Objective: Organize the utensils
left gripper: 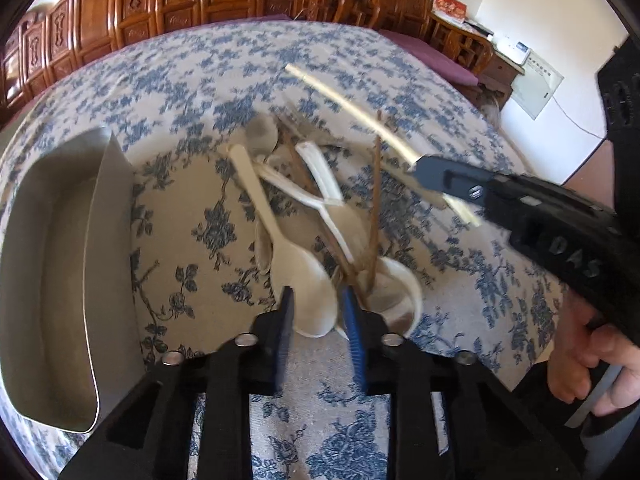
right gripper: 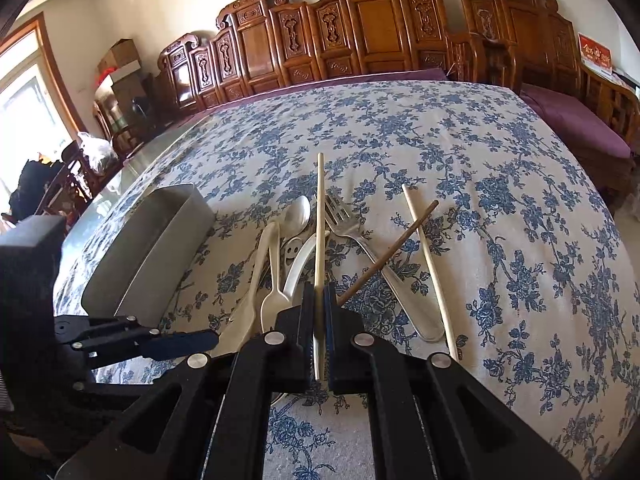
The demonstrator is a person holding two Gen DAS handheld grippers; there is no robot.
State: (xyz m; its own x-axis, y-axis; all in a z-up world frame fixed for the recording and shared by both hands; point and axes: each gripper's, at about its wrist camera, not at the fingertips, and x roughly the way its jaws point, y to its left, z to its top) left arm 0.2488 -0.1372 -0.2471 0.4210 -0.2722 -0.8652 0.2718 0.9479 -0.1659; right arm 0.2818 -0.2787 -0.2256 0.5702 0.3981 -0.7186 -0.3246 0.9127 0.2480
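Observation:
A pile of utensils lies on the flowered tablecloth (right gripper: 500, 208). My left gripper (left gripper: 317, 300) points down at its near end, its blue pads narrow on either side of a white spoon (left gripper: 308, 280) whose bowl fills the gap. The view there is blurred. My right gripper (right gripper: 319, 296) is shut on a pale chopstick (right gripper: 320, 200) and holds it above the pile; the left wrist view shows that right gripper (left gripper: 420, 168) at the right. Two brown chopsticks (left gripper: 374, 208), a metal fork (right gripper: 348, 224), a metal spoon (right gripper: 300, 212) and a second pale chopstick (right gripper: 430, 268) lie loose.
A long metal tray (left gripper: 52, 260) sits left of the pile, also seen as the tray (right gripper: 132, 264) in the right wrist view. A hand (left gripper: 580, 360) holds the right gripper's handle. Carved wooden furniture and a purple-cushioned bench (right gripper: 580, 128) line the table's far side.

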